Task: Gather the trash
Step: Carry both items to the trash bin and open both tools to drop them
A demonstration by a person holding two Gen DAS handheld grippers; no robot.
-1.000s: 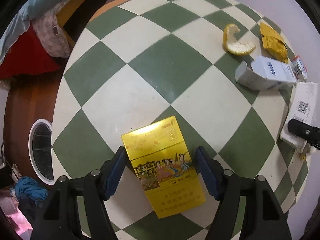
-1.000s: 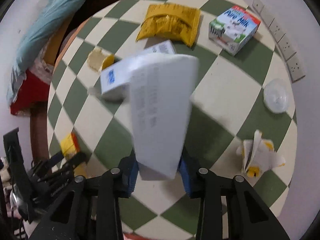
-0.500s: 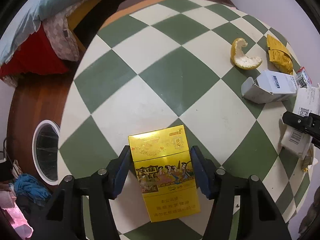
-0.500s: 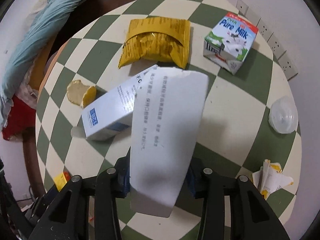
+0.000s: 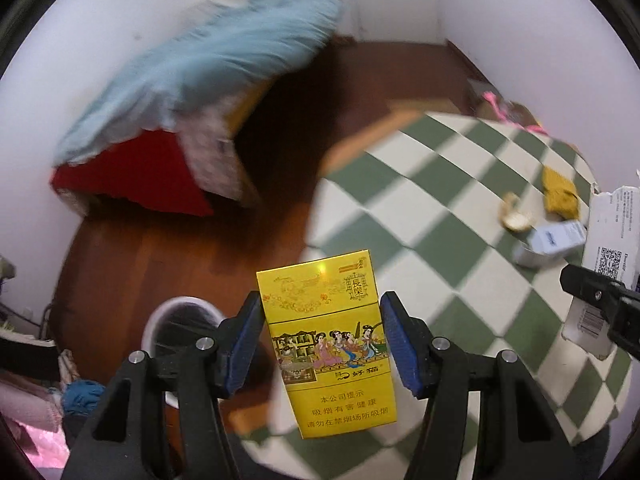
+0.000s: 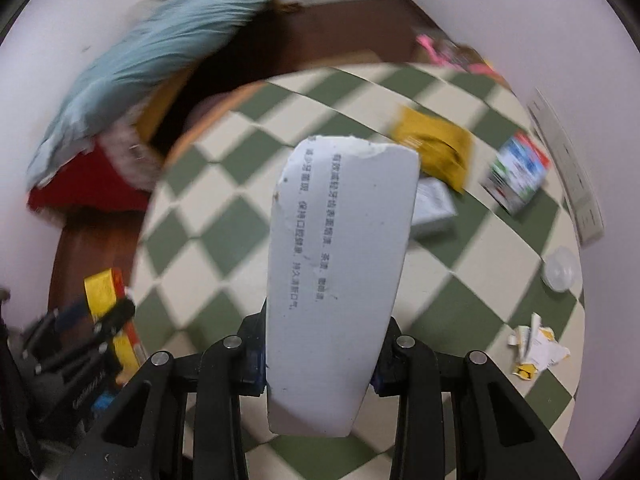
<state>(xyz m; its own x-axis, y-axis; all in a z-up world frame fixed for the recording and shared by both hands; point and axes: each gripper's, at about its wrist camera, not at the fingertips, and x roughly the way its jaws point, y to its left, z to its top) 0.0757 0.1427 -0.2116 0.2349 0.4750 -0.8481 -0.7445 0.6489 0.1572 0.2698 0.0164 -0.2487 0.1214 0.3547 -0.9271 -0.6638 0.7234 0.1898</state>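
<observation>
1. Since the earlier frames we have lifted both loads off the tabletop [image 5: 460, 216] and swung left, so the left wrist view now looks past the table edge to the wooden floor.
2. Our left hand-held gripper [image 5: 322, 340] holds the yellow cigarette pack [image 5: 326, 344] between its blue pads, pinched across the narrow sides about midway up; the pack hangs in the air, upright, clear of the tabletop and just right of the white bin [image 5: 182, 328] on the floor.
3. Our right hand-held gripper [image 6: 320, 354] is closed on the torn white carton [image 6: 340, 260] near its lower end, with most of the carton sticking out forward above the checkered cloth.
4. We judge the pack to be light and stiff, with a glossy wrap that could slip, so a grip across its sides is the sound one.
5. We judge the carton to be light, hollow and easily crushed; held so low, its long free end may swing, so a gentle squeeze suits it.
6. Left on the tabletop we see a yellow snack bag [image 6: 434, 148], a milk carton [image 6: 516, 174], a small white box [image 6: 432, 208], a piece of orange peel [image 5: 514, 216], a clear plastic lid [image 6: 562, 268] and a crumpled wrapper [image 6: 534, 346].
7. Next, as we read it, both items go to the bin.
</observation>
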